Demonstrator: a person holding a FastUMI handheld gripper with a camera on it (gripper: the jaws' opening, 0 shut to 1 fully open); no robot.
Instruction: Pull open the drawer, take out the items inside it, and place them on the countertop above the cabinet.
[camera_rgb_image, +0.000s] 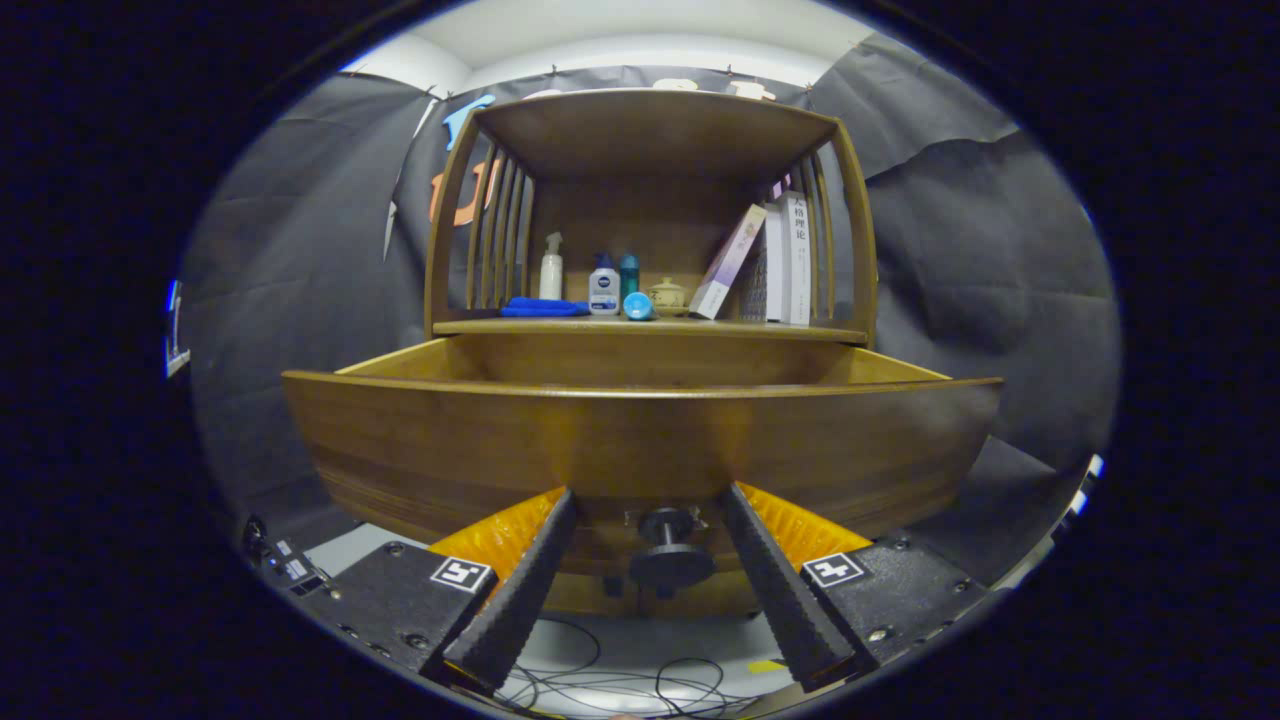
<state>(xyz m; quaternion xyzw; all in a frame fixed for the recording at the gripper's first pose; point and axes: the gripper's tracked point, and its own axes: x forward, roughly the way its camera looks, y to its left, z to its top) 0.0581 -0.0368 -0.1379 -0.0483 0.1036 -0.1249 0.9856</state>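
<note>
1. Dark wood is what you are working against: the drawer (640, 440) stands pulled out toward you, its front panel just ahead of the gripper (650, 505).
2. Your fingers are spread wide and grip nothing; the black knob (669, 550) sits between them, touched by neither.
3. To finish the pull well, I would close squarely on the knob's stem and draw straight back, keeping level so the drawer does not bind.
4. I cannot tell what lies inside; the front panel hides the drawer's floor.
5. On the countertop (800, 328) above, left to right: a blue cloth (543, 307), a spray bottle (551, 268), two small bottles, a pot, then leaning books (770, 262). Bare wood for setting items down looks scarce.
6. Cables (640, 680) trail on the floor below.
</note>
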